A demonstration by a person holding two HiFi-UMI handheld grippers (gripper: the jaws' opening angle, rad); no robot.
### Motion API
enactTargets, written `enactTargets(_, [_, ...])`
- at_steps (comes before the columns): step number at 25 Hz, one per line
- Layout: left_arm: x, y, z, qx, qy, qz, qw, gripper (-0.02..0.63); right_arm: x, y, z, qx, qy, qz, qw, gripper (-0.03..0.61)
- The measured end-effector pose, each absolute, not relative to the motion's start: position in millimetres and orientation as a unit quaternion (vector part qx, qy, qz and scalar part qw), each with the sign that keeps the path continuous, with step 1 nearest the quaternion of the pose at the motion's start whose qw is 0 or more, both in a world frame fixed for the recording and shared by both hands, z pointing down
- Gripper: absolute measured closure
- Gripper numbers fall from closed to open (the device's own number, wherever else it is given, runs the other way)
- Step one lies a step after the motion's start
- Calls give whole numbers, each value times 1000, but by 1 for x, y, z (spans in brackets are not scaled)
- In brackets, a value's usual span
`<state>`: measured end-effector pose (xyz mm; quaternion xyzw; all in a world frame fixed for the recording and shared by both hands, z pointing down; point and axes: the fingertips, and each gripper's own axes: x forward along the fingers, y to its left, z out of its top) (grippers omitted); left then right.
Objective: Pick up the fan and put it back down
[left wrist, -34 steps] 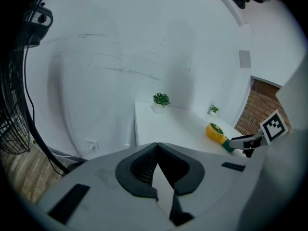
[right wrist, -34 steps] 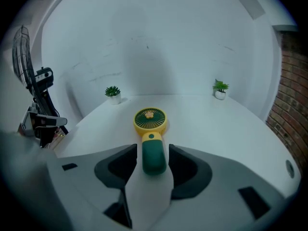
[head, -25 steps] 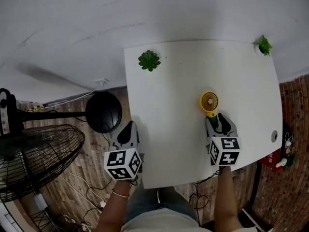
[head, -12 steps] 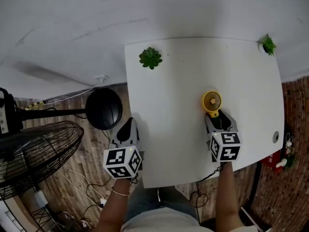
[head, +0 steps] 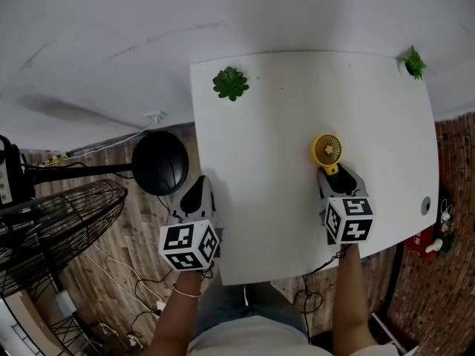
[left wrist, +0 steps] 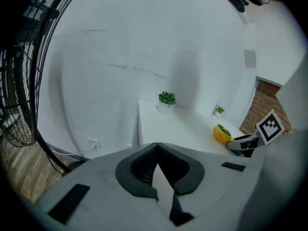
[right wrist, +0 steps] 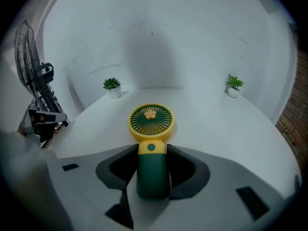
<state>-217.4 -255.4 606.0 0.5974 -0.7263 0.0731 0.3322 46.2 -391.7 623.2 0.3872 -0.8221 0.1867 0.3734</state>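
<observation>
From my right gripper view, the right gripper (right wrist: 151,149) is clenched on the fan (right wrist: 151,153). Its pads press the green handle just below the yellow head, which points away toward the wall. The head view shows little of that handle, only the yellow head poking out ahead of the gripper, over the right half of the white surface (head: 260,124). The head view also places my left gripper (head: 198,188) off the surface's left edge. Its own view shows the pads (left wrist: 144,165) closed together on nothing.
</observation>
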Motion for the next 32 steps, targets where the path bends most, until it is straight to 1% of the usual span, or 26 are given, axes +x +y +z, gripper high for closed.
enactTargets(10, [-218,-249,607,597,-726,76,332,603,47,-392,624,394,-816,189,377,399])
enactTargets(17, [-220,-247,604,600,-726,78,327,603,48,-392,620,408,-817,179,366,400])
enactTargets(26, [-210,-244,587,614,-721,75,313,603,51,-386,589,420,-827,155,340,400])
enactTargets(32, [-202,-242,561,629,-718,64,291,603,56,-376,556,434,-833,140,312,400])
